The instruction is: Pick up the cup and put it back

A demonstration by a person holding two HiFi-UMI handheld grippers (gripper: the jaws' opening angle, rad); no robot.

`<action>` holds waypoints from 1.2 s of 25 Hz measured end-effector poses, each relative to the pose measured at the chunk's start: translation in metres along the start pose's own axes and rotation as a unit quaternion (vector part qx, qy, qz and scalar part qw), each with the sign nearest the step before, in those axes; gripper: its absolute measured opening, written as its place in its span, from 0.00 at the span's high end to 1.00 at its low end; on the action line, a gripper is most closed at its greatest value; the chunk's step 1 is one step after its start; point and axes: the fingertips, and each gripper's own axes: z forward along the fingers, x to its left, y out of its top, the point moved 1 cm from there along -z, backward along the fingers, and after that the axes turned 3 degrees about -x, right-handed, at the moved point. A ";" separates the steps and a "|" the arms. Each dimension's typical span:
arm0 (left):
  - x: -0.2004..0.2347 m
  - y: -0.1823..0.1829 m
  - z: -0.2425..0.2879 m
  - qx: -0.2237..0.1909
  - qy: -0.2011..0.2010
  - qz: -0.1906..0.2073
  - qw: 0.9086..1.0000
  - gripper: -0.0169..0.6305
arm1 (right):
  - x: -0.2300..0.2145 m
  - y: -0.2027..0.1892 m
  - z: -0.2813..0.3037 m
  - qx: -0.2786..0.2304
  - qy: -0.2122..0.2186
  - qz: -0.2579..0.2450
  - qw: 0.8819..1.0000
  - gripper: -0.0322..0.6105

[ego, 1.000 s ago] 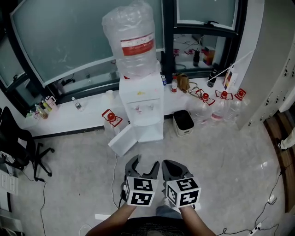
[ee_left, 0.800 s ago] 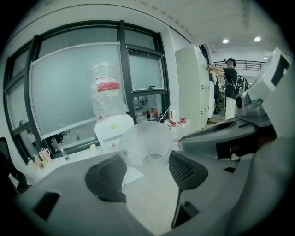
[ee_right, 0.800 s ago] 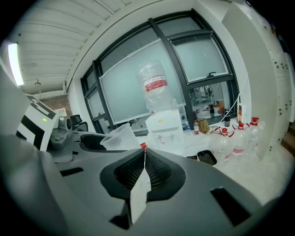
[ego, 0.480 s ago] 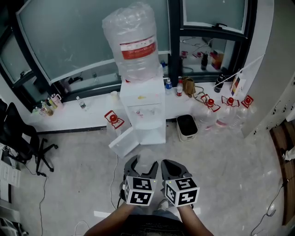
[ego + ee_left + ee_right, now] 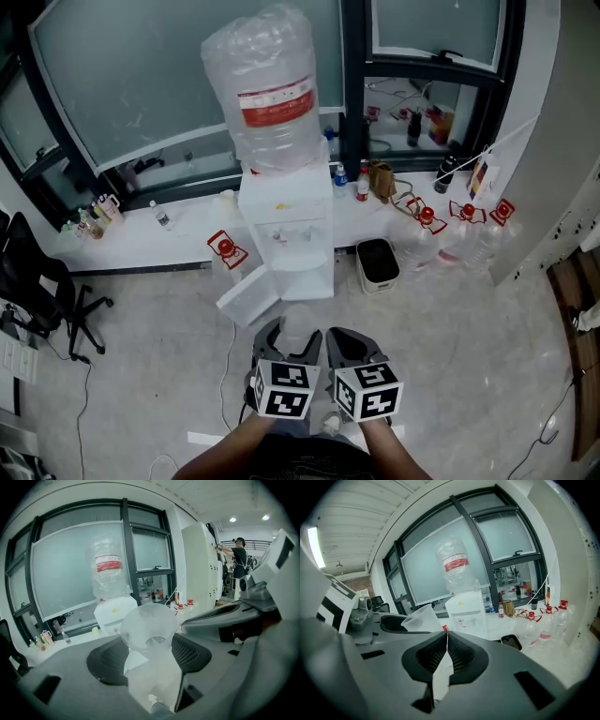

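A translucent plastic cup [image 5: 295,329] stands upright between the jaws of my left gripper [image 5: 287,341], which is shut on it. In the left gripper view the cup [image 5: 149,629] fills the gap between the black pads, mouth toward the camera. My right gripper [image 5: 349,345] is just to the right of the left one, shut with nothing between its pads [image 5: 457,651]. From the right gripper view the cup [image 5: 421,617] shows at the left. Both grippers are held low, in front of a white water dispenser [image 5: 283,230] with a large bottle [image 5: 265,89] on top.
The dispenser's lower door [image 5: 247,298] hangs open to the left. A black bin [image 5: 378,262] stands to its right, with several red-capped water bottles [image 5: 457,230] beyond. An office chair [image 5: 37,291] is at the far left. A person [image 5: 240,557] stands in the background.
The head view has shifted a little and the dispenser sits slightly nearer. Both grippers keep the same pose, the left still shut on the cup.
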 end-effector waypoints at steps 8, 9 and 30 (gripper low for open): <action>0.027 0.011 0.050 0.004 -0.014 -0.011 1.000 0.53 | -0.022 0.013 0.046 0.018 -0.013 -0.004 1.000 0.92; 0.032 0.012 0.058 0.005 -0.017 -0.011 1.000 0.53 | -0.026 0.016 0.053 0.020 -0.016 -0.004 1.000 0.92; 0.133 0.023 0.186 0.040 -0.070 -0.003 0.997 0.53 | -0.064 0.058 0.223 0.068 -0.048 0.011 0.996 0.92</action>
